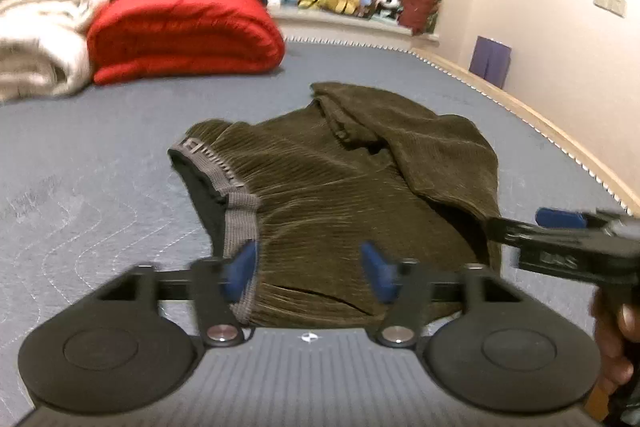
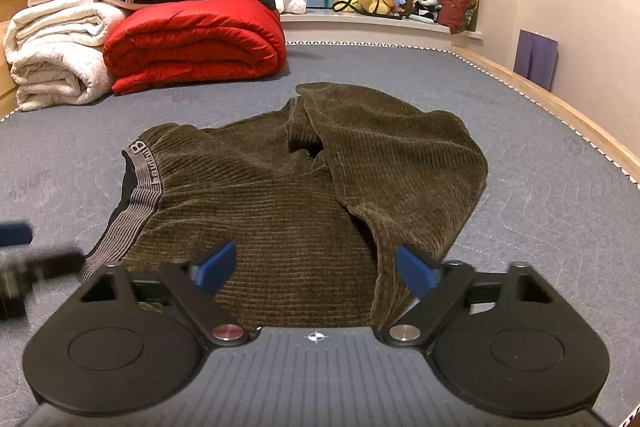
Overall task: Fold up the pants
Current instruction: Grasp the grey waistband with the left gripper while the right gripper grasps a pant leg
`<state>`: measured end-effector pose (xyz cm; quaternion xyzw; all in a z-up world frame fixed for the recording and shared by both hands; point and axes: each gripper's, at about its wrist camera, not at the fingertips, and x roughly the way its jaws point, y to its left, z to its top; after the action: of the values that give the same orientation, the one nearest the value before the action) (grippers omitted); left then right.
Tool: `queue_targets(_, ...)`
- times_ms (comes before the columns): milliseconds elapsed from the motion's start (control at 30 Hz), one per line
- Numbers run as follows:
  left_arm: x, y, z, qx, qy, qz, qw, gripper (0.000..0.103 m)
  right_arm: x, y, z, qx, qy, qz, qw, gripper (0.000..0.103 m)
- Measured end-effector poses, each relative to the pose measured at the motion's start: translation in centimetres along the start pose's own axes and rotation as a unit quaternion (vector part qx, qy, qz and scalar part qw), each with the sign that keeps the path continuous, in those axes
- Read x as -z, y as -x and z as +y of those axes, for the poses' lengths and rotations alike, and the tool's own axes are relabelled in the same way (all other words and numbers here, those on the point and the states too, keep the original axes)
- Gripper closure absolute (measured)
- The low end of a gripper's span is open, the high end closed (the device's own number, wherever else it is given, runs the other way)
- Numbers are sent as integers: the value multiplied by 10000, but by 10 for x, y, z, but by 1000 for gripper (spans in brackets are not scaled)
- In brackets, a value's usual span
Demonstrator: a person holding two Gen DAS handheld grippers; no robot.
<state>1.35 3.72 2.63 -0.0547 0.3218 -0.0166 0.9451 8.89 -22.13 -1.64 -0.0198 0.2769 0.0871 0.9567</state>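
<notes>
Fingers (image 1: 240,273) of left gripper (image 1: 310,273) standing apart, empty, straddling waistband (image 1: 240,215); right gripper (image 2: 316,269) gaping over pants (image 2: 304,187). Risk: pinching single layer, bunching fold.

The pants (image 2: 288,187) were olive-brown ribbed corduroy with a grey striped elastic waistband (image 2: 136,195) bearing white lettering. They lay crumpled on the blue-grey quilted bed (image 2: 520,131), waistband to the left showing a dark lining, with the legs bunched and folded over toward the right
</notes>
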Motion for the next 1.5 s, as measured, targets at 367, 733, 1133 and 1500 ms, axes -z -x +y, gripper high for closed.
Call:
queue_targets(367, -30, -75, 119, 677, 1176, 657, 9886, 77, -65, -13, -41, -47, 182, -141, 9997, 36)
queue_targets(733, -9, -166, 151, 1067, 2133, 1286, 9626, 55, -20, -125, -53, 489, 748, 1157, 9893, 26)
queue_targets(1133, -15, -187, 122, 916, 1435, 1002, 9803, 79, -10, -154, -80, 738, 662, 1556, 9828, 68)
queue_targets(1500, -30, -76, 180, 865, 1616, 351, 9824, 90, -26, -78, -54, -406, 690, 1023, 9915, 94)
